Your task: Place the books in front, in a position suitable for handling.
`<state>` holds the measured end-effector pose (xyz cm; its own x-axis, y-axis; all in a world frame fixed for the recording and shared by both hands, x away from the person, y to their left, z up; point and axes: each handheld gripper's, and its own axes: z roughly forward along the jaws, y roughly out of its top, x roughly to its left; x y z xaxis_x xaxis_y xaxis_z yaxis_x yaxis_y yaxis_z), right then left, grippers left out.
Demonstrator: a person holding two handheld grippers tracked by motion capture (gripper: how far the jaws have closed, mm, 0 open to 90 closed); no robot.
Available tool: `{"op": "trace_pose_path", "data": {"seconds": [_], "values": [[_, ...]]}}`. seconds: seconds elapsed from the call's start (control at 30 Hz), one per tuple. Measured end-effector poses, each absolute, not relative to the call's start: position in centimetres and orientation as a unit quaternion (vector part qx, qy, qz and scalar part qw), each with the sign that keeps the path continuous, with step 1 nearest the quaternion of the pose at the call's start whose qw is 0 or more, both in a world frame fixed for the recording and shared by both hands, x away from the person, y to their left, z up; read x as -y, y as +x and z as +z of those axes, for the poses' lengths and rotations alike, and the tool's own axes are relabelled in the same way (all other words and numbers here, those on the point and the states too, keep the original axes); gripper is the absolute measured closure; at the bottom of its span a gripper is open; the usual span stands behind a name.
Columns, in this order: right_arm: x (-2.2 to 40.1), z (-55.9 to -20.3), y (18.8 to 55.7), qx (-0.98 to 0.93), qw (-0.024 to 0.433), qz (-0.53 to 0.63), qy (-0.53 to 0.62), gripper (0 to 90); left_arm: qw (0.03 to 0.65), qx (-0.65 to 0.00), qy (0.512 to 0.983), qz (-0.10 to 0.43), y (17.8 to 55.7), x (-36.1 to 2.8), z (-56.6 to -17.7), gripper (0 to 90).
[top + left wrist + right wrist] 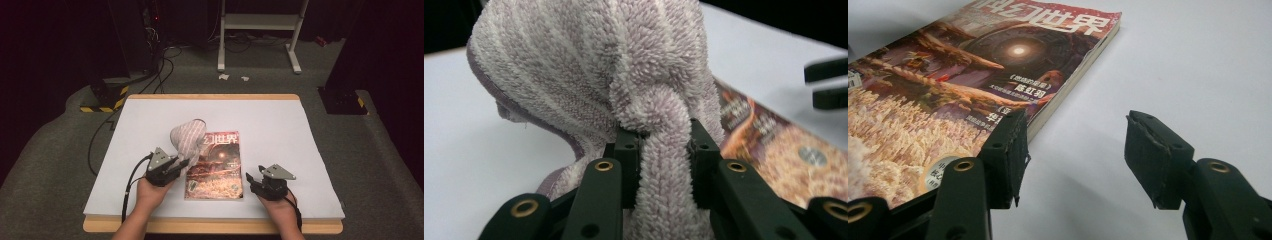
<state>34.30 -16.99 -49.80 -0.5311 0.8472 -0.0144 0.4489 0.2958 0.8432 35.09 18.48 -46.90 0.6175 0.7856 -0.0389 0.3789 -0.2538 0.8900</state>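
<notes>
A striped grey-white towel (189, 136) stands bunched up, draped over the upper left corner of a magazine (216, 167) with a reddish-brown cover that lies flat on the white table sheet (280, 130). My left gripper (184, 164) is shut on the towel. In the left gripper view its pads (628, 150) squeeze a twisted fold of towel (599, 75), with the magazine (774, 145) behind at the right. My right gripper (248, 178) stands open just right of the magazine's lower right corner. In the right gripper view nothing lies between its jaws (1075, 150); the left jaw overlaps the magazine's (948, 85) edge.
The white sheet covers a wooden table whose edge (210, 226) shows at the front. Beyond the table the floor holds black cables (162, 75), a yellow-and-black striped base (105, 97) and a white frame stand (257, 22). The right gripper's jaws (826, 82) show in the left gripper view.
</notes>
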Motion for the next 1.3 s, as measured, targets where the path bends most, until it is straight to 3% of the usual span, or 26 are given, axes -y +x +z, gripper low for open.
{"op": "trace_pose_path", "data": {"seconds": [0.47, 1.3], "values": [[17.6, -49.7, 34.4, -0.761, 0.238, 0.421, 0.432, 42.5, 0.409, -0.38, 0.811, 0.173, 34.5, -16.5, -50.0, 73.0], [18.0, -49.7, 34.4, -0.761, 0.254, 0.414, 0.43, 36.5, 0.402, -0.329, 0.839, 0.162, 33.6, -12.5, -50.2, 72.7]]}}
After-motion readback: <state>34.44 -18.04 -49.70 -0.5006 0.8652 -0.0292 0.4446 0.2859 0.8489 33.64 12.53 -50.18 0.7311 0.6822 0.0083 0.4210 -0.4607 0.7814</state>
